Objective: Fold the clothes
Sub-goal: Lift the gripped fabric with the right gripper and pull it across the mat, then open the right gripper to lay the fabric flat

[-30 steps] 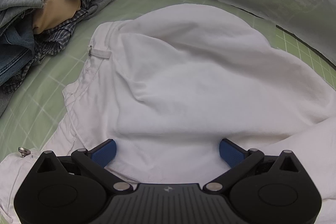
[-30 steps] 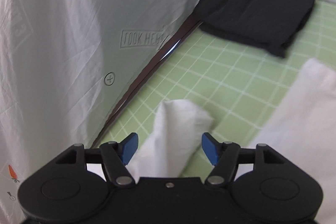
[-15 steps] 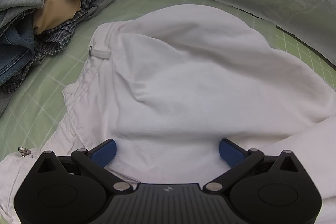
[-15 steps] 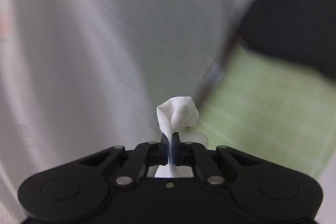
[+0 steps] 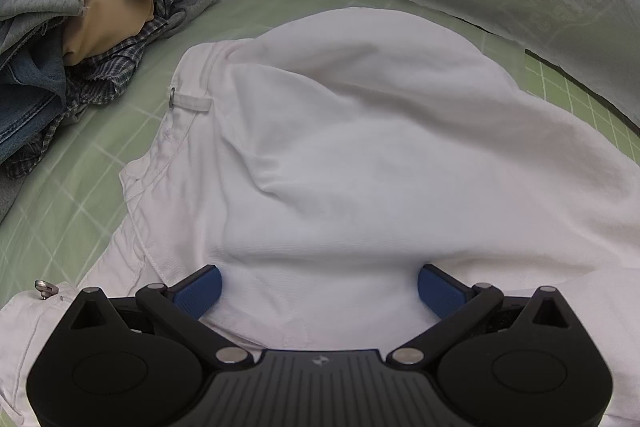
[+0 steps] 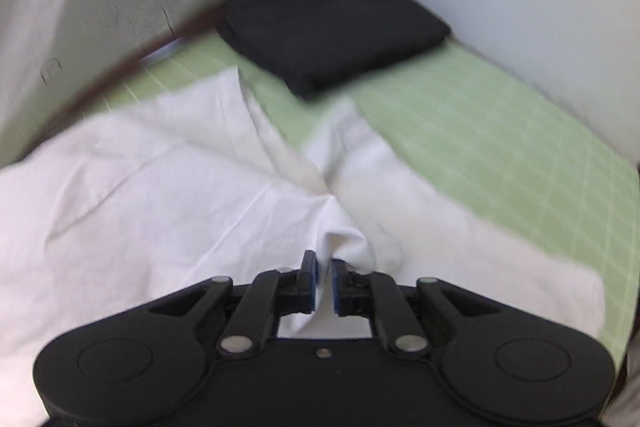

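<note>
White trousers (image 5: 360,155) spread on desk (image 5: 72,195), left gripper (image 5: 318,293) fingers wide apart over waistband, right gripper (image 6: 324,285) fingers pinching trouser-leg fabric (image 6: 340,239)

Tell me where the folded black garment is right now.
In the right wrist view the folded black garment lies on the green grid mat at the far end, in the corner by the white walls, just beyond the white trousers.
</note>
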